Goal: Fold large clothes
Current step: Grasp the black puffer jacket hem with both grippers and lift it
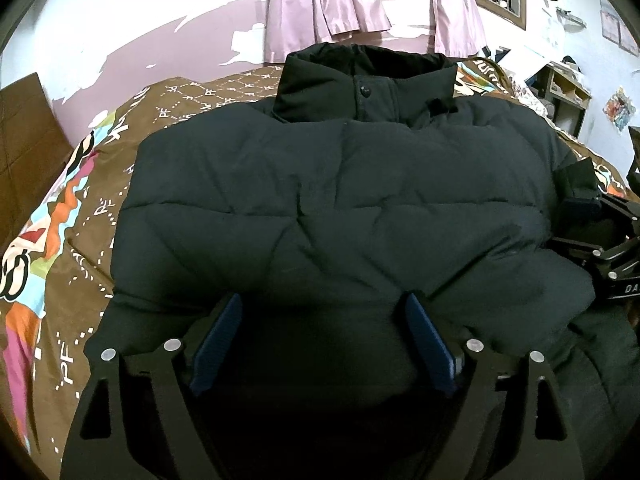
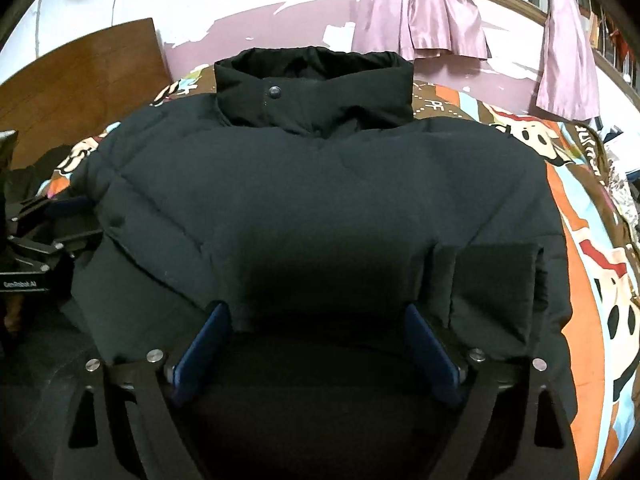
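A black puffer jacket (image 1: 340, 184) (image 2: 320, 184) lies flat on the bed, front up, with its collar and snap button (image 1: 365, 90) (image 2: 275, 92) at the far end. A sleeve cuff (image 2: 492, 280) is folded in over the right side. My left gripper (image 1: 324, 298) stands open over the jacket's near left part, its blue pads (image 1: 224, 336) wide apart with dark fabric below them. My right gripper (image 2: 315, 307) is open the same way over the near right part. Each gripper also shows at the other view's edge: the right gripper (image 1: 600, 240) and the left gripper (image 2: 40, 240).
The bed cover (image 1: 80, 240) (image 2: 592, 280) is brown with a colourful print. A wooden headboard (image 1: 28, 152) (image 2: 80, 92) stands at the left. Pink curtains (image 1: 320, 4) (image 2: 420, 8) hang on the far wall, and a shelf unit (image 1: 568, 88) stands at the right.
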`<state>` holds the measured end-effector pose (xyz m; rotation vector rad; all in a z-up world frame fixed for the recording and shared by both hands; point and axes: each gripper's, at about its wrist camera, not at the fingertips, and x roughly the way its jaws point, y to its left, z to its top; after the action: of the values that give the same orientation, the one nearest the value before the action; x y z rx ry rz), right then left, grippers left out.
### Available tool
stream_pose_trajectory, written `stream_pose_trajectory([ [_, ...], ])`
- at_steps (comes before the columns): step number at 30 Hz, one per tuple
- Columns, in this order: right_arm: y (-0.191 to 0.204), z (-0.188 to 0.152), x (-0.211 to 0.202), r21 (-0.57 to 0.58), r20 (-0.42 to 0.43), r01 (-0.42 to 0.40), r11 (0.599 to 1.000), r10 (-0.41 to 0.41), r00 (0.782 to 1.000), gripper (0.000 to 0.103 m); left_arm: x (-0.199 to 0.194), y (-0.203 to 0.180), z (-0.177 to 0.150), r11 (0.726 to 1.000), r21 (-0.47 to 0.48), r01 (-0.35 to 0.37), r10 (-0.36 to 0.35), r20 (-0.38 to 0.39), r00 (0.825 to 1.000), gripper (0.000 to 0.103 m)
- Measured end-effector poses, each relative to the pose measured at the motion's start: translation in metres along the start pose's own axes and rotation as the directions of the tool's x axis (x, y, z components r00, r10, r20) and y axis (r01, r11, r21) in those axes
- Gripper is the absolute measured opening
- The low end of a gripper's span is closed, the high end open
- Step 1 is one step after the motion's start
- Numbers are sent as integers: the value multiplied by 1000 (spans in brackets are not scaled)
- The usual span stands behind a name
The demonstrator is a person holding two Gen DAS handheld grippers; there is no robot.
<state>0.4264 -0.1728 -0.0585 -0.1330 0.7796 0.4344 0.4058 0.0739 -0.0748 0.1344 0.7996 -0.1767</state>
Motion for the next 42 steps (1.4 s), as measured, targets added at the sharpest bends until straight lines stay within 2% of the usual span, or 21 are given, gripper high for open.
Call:
stream_pose_trajectory([
  [5,-13,5,-21,58,54,-62,996,59,997,93,0,4,2,1000,-14,27,-28,-8,1000,82],
  [8,-26,17,-39,87,110,-23,996,14,994,94,-5,19,13,991,-77,108,-110,-15,994,83],
  [11,-45,39,-51,133,157,15,991,-36,987,98,-13,35,31,978,-144,150,-147,34,989,83],
  [15,-75,85,-34,216,129,1,976,-29,991,98,-13,49,76,977,-169,131,-120,78,990,83],
  [18,-92,122,-5,247,76,12,969,-32,997,98,-2,51,113,985,-137,110,-98,93,991,83],
  [20,-96,143,11,229,56,35,973,-49,997,98,11,50,134,992,-111,66,-58,74,996,83],
  [23,-92,166,29,180,69,66,981,-80,994,98,34,48,158,997,-68,-42,44,24,999,83],
  [25,-85,178,44,139,63,52,989,-62,996,98,51,48,170,998,-41,-52,52,4,999,83],
  [28,-72,194,64,78,46,71,994,-75,996,97,73,48,186,997,-31,-66,65,-20,998,83],
  [32,-66,207,79,72,53,78,994,-82,995,82,94,53,203,994,-89,-62,60,-17,998,82],
  [33,-66,208,81,84,52,74,994,-78,996,73,95,53,207,994,-100,-52,51,-12,999,79],
  [34,-66,207,83,93,53,71,993,-77,996,64,95,53,209,994,-106,-38,38,2,999,64],
  [35,-65,209,84,93,59,85,992,-90,994,61,94,51,211,995,-101,-18,19,11,1000,37],
  [36,-63,208,85,86,66,99,991,-105,992,57,94,48,214,995,-95,-6,6,5,1000,26],
  [37,-62,206,85,72,68,111,991,-116,991,47,94,44,217,996,-88,4,-5,-3,1000,16],
  [38,-60,205,85,63,67,117,991,-121,990,41,92,42,216,997,-75,1,-1,2,1000,13],
  [40,-61,202,81,52,70,125,991,-129,989,12,89,37,219,999,-47,2,-1,15,1000,8],
  [42,-65,196,70,61,86,92,994,-97,992,9,82,40,216,998,-59,27,-25,39,999,7],
])
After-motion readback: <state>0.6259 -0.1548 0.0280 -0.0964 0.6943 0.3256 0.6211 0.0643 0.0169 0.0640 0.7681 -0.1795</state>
